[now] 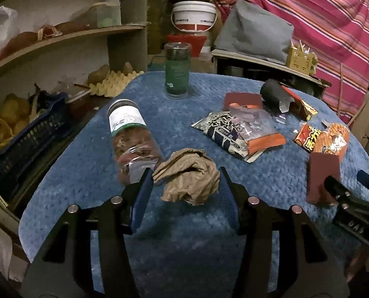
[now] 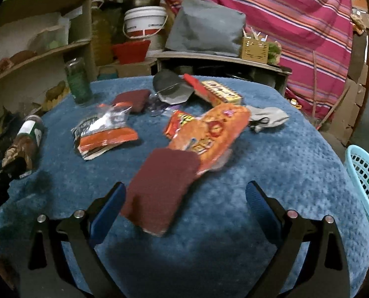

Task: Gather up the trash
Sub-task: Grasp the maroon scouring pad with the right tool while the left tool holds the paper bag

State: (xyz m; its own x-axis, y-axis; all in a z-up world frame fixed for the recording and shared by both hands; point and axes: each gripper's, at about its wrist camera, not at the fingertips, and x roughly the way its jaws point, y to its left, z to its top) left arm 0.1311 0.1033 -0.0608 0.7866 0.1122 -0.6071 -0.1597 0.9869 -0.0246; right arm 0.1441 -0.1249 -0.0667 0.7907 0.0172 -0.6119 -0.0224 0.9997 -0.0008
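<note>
Left gripper (image 1: 185, 186), jaws spread, brackets a crumpled brown paper wad (image 1: 188, 176) lying on the blue table cover (image 1: 184, 243). Right gripper (image 2: 185, 198), jaws spread, flanks a flat maroon pad (image 2: 159, 188). Beyond: an orange snack wrapper (image 2: 209, 134), then an upright green jar (image 1: 177, 70).

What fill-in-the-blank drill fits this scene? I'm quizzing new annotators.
1. The crumpled brown paper sits between the fingers of the ____ gripper.
2. The clear jar with the white label lies on its ____.
3. The green jar stands ____.
4. The basket at the table's right edge is light ____.

Missing words: left; side; upright; blue
</note>
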